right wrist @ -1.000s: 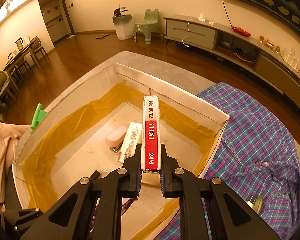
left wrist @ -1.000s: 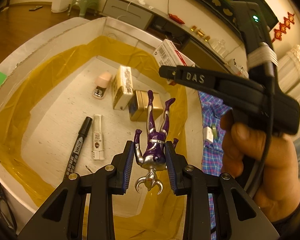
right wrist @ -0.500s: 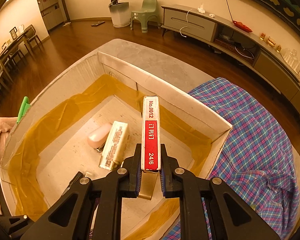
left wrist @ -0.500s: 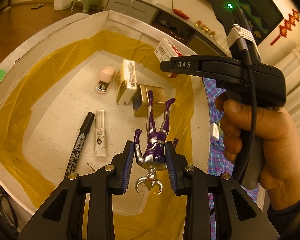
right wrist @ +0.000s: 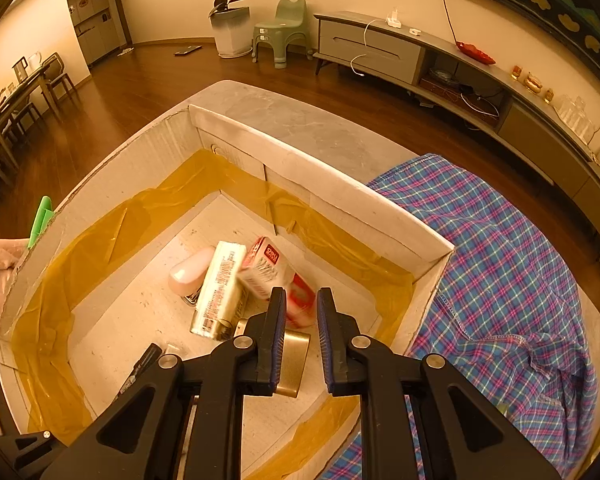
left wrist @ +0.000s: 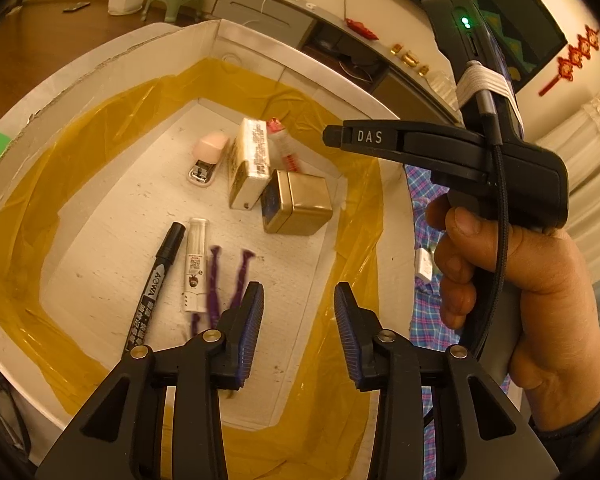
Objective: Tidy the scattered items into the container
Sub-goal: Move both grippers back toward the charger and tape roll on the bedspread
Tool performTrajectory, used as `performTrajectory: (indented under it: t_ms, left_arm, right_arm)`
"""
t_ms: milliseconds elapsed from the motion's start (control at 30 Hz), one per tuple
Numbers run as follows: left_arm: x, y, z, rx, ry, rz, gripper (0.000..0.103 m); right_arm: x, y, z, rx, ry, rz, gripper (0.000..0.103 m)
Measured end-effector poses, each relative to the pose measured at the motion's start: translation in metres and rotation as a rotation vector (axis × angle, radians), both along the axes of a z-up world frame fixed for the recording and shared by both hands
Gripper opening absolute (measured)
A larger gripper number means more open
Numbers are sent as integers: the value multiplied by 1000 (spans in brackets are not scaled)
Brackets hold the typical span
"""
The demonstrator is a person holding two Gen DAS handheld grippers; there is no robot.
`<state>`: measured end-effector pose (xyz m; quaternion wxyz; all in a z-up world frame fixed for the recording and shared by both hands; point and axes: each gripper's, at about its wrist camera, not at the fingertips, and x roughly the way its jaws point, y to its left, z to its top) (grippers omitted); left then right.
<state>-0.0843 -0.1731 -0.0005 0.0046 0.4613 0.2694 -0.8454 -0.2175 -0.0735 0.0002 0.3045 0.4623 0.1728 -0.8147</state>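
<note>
Both grippers spread apart, empty: left gripper (left wrist: 299, 322) w/ blurred purple toy figure (left wrist: 226, 280) near; right gripper (right wrist: 301, 334) w/ blurred red-white staple box (right wrist: 276, 276) beyond, in white cardboard box (right wrist: 340, 196).

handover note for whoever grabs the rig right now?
Left claw: open, empty, over the box.
Right claw: open, empty, over the box.
Purple figure: blurred, in the box beside the white tube and black marker.
Red-and-white staple box: blurred, in the box against the cream pack.
Also inside: pink stapler, gold tin.
Left: a small white item on the plaid cloth outside the box; check for other strays.
</note>
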Motion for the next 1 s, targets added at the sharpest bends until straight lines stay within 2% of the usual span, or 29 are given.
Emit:
performTrajectory:
  t_ms: [200, 267, 433, 633, 767, 867, 1000]
  left_arm:
    - [7, -22, 6, 62, 47, 64, 43]
    - [12, -32, 10, 85, 74, 104, 44]
    - [19, -45, 20, 108, 137, 152, 44]
    - [23, -36, 38, 89, 240, 123, 44]
    - [30, -28, 55, 53, 332, 101, 44]
    - [34, -16, 65, 18, 390, 60, 44]
    - [39, 6, 76, -23, 452, -15, 44]
  right_arm:
    - [9, 11, 8, -54, -10, -7, 20]
    - [13, 19, 14, -91, -9, 0, 25]
    - [25, 40, 26, -183, -6, 16, 25]
    - [43, 76, 43, -322, 6, 28, 26]
    - [58, 114, 51, -405, 46, -6, 34]
    - [63, 146, 51, -418, 84, -65, 35]
    - [55, 184, 39, -377, 106, -182, 35]
